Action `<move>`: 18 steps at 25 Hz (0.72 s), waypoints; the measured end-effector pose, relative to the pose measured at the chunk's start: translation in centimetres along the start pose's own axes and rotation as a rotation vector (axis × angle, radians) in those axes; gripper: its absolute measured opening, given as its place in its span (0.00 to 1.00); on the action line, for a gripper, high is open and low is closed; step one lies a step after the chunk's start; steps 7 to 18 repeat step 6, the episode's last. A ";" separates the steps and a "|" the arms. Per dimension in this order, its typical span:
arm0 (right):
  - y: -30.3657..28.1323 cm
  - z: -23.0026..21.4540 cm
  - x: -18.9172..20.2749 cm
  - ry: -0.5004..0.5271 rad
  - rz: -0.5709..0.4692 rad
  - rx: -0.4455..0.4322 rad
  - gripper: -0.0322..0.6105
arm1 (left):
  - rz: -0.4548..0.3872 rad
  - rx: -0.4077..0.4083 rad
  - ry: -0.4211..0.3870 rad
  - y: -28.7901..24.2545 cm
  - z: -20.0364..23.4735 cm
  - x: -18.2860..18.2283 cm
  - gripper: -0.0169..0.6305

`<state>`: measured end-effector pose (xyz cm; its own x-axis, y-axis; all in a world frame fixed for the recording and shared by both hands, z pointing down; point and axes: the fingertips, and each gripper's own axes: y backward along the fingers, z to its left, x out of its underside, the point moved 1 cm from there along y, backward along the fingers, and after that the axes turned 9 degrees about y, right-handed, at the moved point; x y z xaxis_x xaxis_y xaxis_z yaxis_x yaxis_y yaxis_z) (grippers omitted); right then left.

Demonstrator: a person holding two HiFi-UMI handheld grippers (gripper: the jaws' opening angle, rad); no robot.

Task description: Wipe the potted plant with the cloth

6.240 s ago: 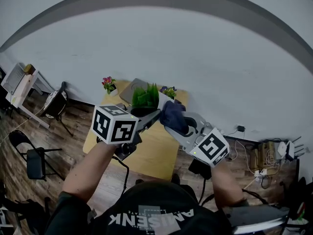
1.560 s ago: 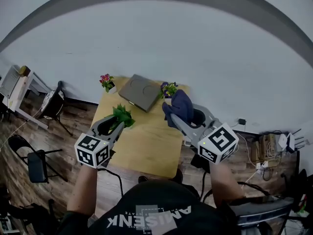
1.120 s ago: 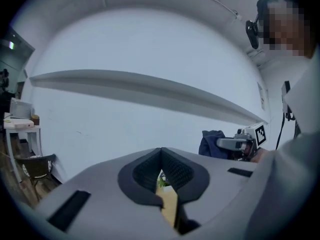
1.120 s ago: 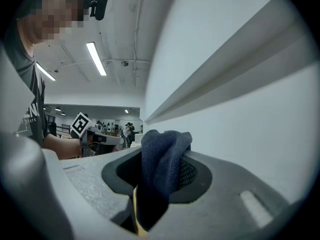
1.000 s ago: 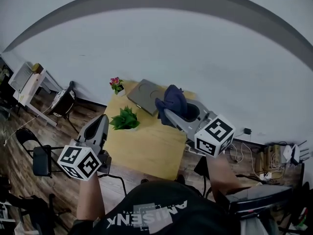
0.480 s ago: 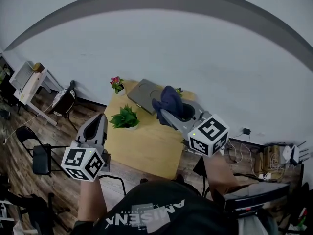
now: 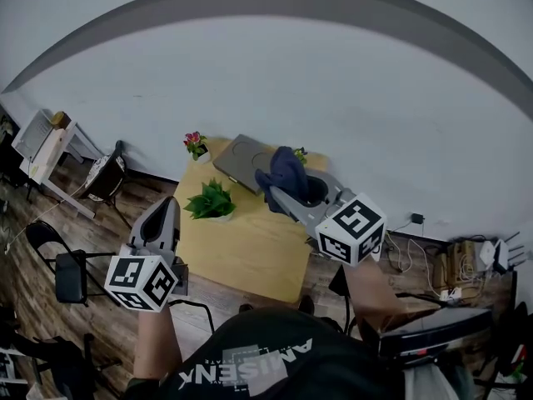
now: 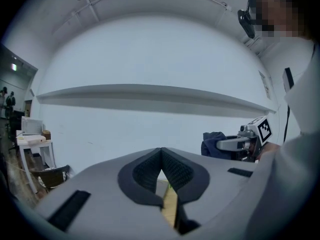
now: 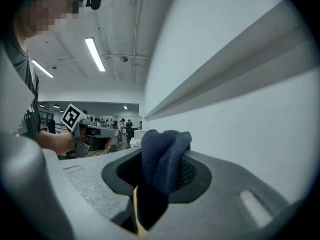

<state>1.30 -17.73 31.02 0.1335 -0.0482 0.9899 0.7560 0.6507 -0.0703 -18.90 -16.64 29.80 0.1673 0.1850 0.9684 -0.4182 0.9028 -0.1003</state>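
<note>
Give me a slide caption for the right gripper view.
Right gripper shut on a dark blue cloth, left gripper in the background at left.

A strong wide-angle distortion is seen in all three views: the grey band point(image 7: 350, 2) on the wall is bent into an arc and the corners are darkened to black. The room is lit evenly and softly, with faint shadows. Ceiling strip lights point(image 9: 95, 54) are blown out in the right gripper view, where the cloth point(image 9: 159, 159), close to the lens, is rendered soft.
</note>
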 end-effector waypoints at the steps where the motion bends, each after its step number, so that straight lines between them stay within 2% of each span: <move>1: 0.1 0.1 0.0 0.000 0.002 0.001 0.25 | -0.002 -0.018 -0.006 0.1 0.2 0.0 0.03; 4: 0.3 0.3 -0.1 -0.001 0.003 0.003 0.25 | 0.002 -0.050 -0.013 0.4 0.7 0.1 0.03; 18: 0.3 0.5 -0.1 -0.001 0.004 0.002 0.25 | 0.009 -0.049 -0.005 0.6 0.8 0.3 0.03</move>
